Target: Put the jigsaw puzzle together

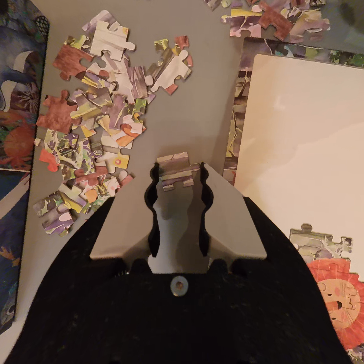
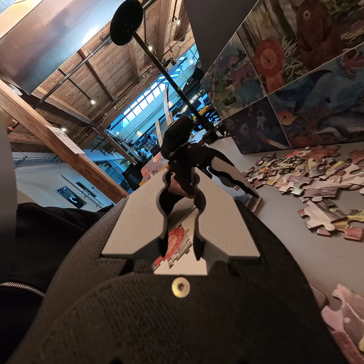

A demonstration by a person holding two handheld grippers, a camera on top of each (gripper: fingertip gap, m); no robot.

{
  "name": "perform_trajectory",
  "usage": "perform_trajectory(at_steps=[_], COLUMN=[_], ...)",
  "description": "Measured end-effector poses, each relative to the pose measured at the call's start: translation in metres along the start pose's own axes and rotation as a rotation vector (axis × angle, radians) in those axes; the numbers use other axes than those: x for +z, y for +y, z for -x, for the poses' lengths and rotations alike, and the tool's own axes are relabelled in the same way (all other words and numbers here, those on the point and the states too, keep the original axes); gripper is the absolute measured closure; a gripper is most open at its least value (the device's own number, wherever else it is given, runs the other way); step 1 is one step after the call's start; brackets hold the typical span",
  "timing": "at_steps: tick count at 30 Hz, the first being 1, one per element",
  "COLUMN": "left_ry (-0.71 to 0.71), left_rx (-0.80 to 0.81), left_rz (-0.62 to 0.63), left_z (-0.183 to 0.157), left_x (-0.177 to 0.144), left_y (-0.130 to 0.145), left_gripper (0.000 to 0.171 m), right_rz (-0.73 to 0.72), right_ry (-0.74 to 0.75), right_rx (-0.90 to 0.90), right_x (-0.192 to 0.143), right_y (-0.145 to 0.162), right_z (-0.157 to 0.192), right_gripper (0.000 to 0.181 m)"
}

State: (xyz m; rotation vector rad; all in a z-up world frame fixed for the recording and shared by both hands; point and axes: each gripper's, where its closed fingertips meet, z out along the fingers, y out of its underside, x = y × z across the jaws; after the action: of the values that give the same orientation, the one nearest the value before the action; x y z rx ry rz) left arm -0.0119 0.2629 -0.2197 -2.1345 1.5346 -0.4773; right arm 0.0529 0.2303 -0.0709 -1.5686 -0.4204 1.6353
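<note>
Holding a single purple-and-grey puzzle piece (image 1: 176, 171), your left tongs (image 1: 178, 167) pinch it by its side edges at the very tips, above the grey surface (image 1: 187, 110). The grip looks shallow, with only the tip corners touching the cardboard. A twist or a bump could let the piece swivel or drop.

Just to your right lies the white puzzle tray (image 1: 307, 137) with its printed border. Its near corner holds a small joined patch showing an orange lion (image 1: 338, 299), topped by greyish pieces. Most of the tray is bare, so the task is at an early stage. The carried piece probably belongs by that patch or the border. Pressing it down at an angle could shove the joined pieces apart.

To your left, a heap of loose pieces (image 1: 92, 122) spreads over the surface, some face down and brown. A second cluster (image 1: 275, 21) sits beyond the tray's far edge. At the far left stands the picture box (image 1: 17, 118).

Your right tongs (image 2: 181, 173) hover empty over the tray, jaws slightly parted and gripping nothing. Tilted upward, they mostly face the room, so they could foul the left tongs nearby.
</note>
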Motion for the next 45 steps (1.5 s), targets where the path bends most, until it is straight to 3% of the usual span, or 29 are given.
perform_trajectory(at_steps=[6, 14, 19, 25, 28, 37, 41, 45], left_ry=[-0.001, -0.009, -0.030, -0.070, -0.062, 0.231, 0.427, 0.495], left_rx=[0.013, 0.067, 0.151, 0.215, 0.184, -0.031, -0.084, -0.122], left_rz=[-0.084, -0.350, -0.399, -0.383, -0.409, -0.375, -0.403, -0.430], left_z=[-0.003, -0.025, -0.049, -0.066, -0.067, -0.078, -0.099, -0.103], left_x=[-0.008, -0.054, -0.065, -0.060, -0.063, -0.063, -0.071, -0.081], left_y=[-0.010, -0.057, -0.074, -0.081, -0.083, -0.063, -0.060, -0.057], left_gripper=[0.130, 0.130, 0.130, 0.130, 0.127, 0.128, 0.165, 0.171], right_rz=[0.034, 0.154, 0.203, 0.245, 0.275, 0.606, 0.633, 0.558], right_ry=[0.016, 0.193, 0.181, 0.078, 0.086, 0.060, 0.020, -0.032], right_rx=[-0.001, -0.077, -0.009, 0.068, 0.040, -0.337, -0.431, -0.434], right_x=[0.003, 0.009, 0.014, 0.019, 0.017, 0.013, 0.015, 0.016], right_y=[0.007, 0.031, 0.046, 0.057, 0.058, 0.094, 0.100, 0.089], right_z=[-0.004, -0.032, -0.033, -0.021, -0.021, -0.006, 0.002, 0.013], right_gripper=[0.161, 0.149, 0.140, 0.181, 0.181, 0.181, 0.181, 0.181])
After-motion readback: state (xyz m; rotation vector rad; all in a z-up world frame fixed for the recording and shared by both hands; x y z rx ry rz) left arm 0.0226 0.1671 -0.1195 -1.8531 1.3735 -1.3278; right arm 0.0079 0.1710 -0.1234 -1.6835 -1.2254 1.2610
